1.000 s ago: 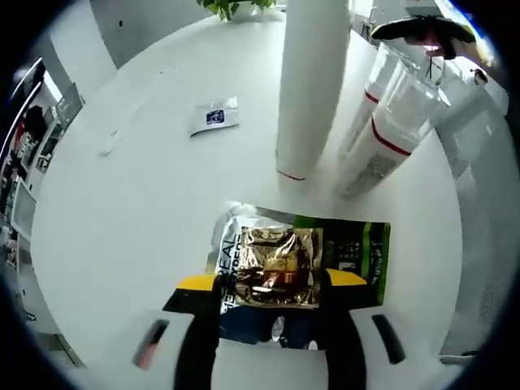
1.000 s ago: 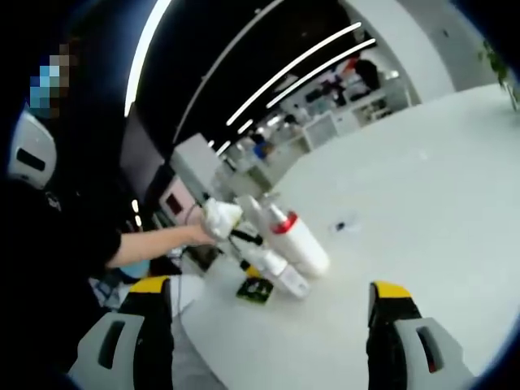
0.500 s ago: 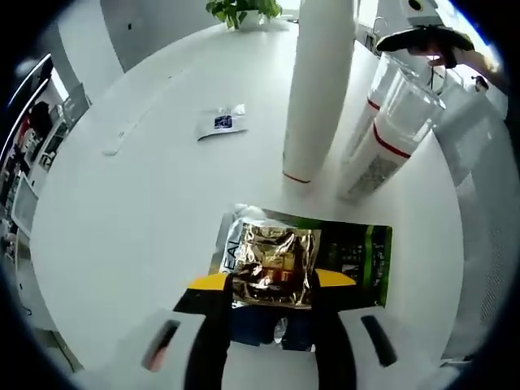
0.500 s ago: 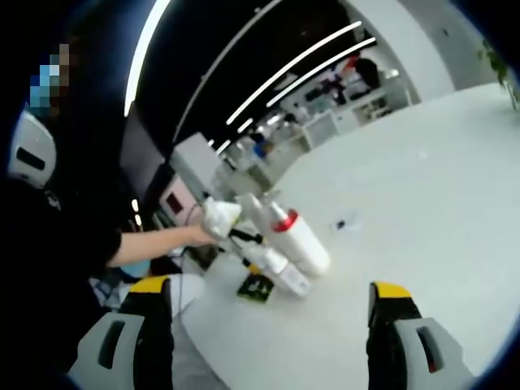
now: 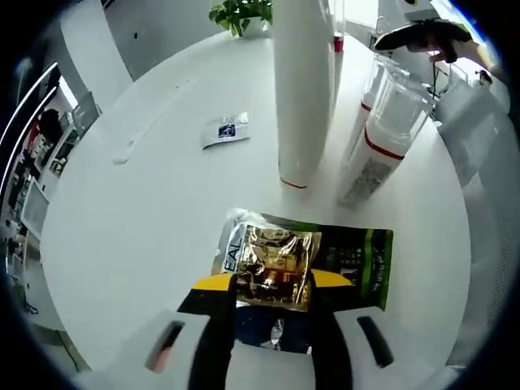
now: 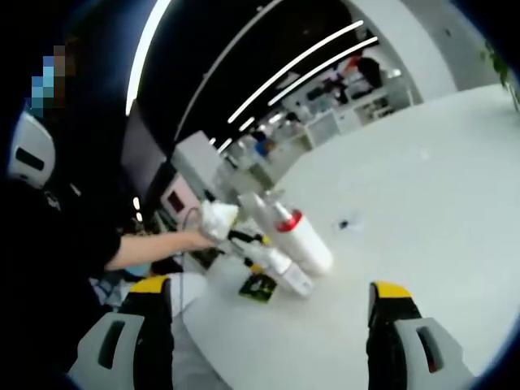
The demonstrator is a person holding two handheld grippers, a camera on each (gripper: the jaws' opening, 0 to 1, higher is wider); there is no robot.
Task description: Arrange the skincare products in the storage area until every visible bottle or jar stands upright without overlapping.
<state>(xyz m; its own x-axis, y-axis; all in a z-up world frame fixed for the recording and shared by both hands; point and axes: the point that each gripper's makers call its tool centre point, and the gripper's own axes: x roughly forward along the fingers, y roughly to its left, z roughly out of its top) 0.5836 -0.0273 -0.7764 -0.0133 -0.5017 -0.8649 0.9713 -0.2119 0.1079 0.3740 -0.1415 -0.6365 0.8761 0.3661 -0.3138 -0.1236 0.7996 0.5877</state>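
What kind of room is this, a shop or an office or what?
Probably a large open office or showroom. A big round white table carries the bottles, with a potted plant at its far edge. Long strip lights cross a dark ceiling, above distant desks or shelving.

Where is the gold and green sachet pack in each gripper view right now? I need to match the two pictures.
Left gripper view: the sachet pack lies low in the centre, its near end between the left gripper jaws.
Right gripper view: it is the small dark-green patch left of centre, on the table edge.
Shared landmark: the red-banded white bottle just beyond the pack.
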